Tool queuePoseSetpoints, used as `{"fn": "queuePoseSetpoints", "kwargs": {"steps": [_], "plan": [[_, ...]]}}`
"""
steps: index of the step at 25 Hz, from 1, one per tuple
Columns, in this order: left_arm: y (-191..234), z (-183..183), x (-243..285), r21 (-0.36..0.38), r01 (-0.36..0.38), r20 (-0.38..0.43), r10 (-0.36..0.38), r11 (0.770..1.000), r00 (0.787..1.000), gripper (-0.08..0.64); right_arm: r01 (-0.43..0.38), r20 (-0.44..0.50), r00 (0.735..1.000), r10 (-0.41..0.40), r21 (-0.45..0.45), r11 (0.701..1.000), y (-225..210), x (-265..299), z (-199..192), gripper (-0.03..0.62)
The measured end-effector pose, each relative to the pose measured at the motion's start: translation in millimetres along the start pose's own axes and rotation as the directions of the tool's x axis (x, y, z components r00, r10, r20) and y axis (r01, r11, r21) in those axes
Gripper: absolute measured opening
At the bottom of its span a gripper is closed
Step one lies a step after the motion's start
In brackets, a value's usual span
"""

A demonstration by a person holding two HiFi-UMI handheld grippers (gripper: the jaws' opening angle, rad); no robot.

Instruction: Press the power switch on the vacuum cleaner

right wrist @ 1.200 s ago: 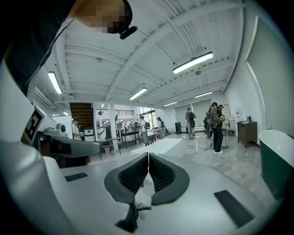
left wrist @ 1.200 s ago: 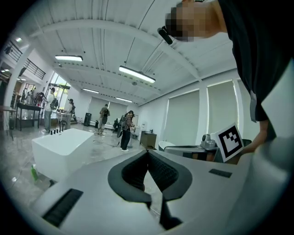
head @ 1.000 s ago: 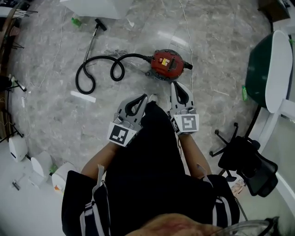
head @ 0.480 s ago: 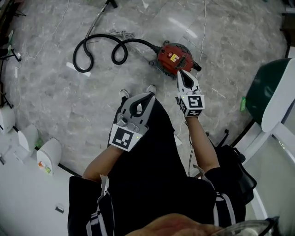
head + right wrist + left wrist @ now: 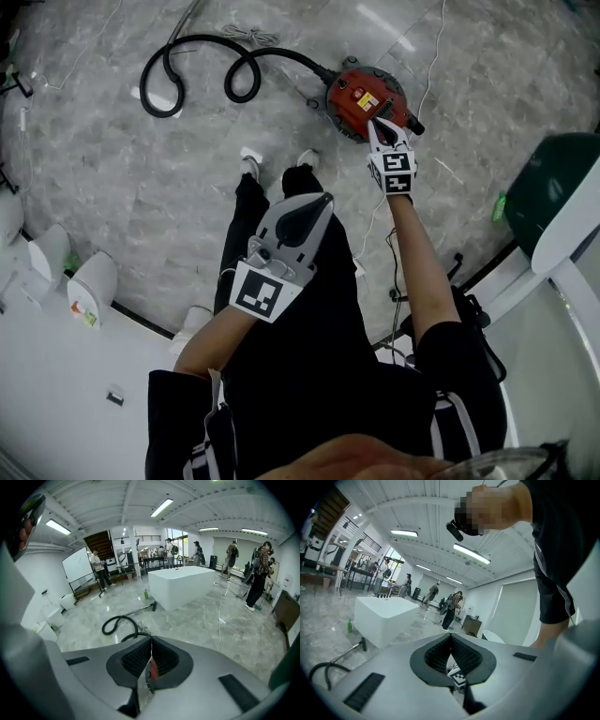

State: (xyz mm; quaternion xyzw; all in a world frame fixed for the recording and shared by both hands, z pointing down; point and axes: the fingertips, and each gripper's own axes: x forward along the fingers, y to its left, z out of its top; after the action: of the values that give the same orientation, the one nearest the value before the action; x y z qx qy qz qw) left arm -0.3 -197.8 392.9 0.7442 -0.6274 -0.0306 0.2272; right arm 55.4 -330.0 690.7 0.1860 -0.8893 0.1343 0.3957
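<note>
The red vacuum cleaner (image 5: 361, 97) sits on the grey marble floor at the top of the head view, its black hose (image 5: 199, 67) curling off to the left. My right gripper (image 5: 376, 123) is stretched out with its shut tip over the top of the vacuum, on or just above it; contact cannot be told. In the right gripper view the jaws (image 5: 151, 641) stand closed, and a sliver of the red vacuum (image 5: 152, 669) shows through the slot below them. My left gripper (image 5: 325, 198) hangs shut and empty over the person's black trousers, away from the vacuum.
A white cord (image 5: 434, 58) runs past the vacuum on the right. A green and white chair (image 5: 555, 201) stands at the right, white containers (image 5: 82, 285) at the left. Beyond the hose (image 5: 119, 620) are a large white block (image 5: 182, 586) and several people.
My right gripper has reached forward from beside the legs to the top of the red vacuum. The view has shifted, so the vacuum sits higher. The left gripper stayed by the legs.
</note>
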Motion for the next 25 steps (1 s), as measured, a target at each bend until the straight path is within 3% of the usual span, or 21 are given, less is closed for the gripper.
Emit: {"fn": "queuePoseSetpoints", "kwargs": {"steps": [4,10,18,22,25], "plan": [[17.3,-11.6,2.8,-0.007,-0.011,-0.030,0.011,1.000,0.999,0.018,0.004,-0.071,0.997,-0.003,0.022,1.000,-14.9,31.6,-28.8,0.020],[42.3,-27.9,2.0,-0.113,-0.026,-0.006,0.025,0.993,1.000,0.018,-0.086,-0.208,0.974,0.092,0.035,0.996,-17.2,90.4,-73.3,0.020],[54.2,-66.1,1.7,-0.134,-0.033,-0.050,0.027,0.990,0.998,0.018,-0.071,-0.339,0.938,0.070,0.011,0.997,-28.6,151.2,-121.2,0.020],[68.7,-80.0,5.9,-0.188,-0.055,-0.040,0.048,0.981,0.998,0.018,-0.054,-0.360,0.932,0.038,-0.036,0.998,-39.4,180.2,-130.4,0.020],[79.2,-84.8,5.8,-0.214,-0.084,-0.030,0.080,0.973,0.996,0.018,-0.067,-0.407,0.913,0.006,-0.135,0.988,-45.2,197.4,-142.9,0.020]]}}
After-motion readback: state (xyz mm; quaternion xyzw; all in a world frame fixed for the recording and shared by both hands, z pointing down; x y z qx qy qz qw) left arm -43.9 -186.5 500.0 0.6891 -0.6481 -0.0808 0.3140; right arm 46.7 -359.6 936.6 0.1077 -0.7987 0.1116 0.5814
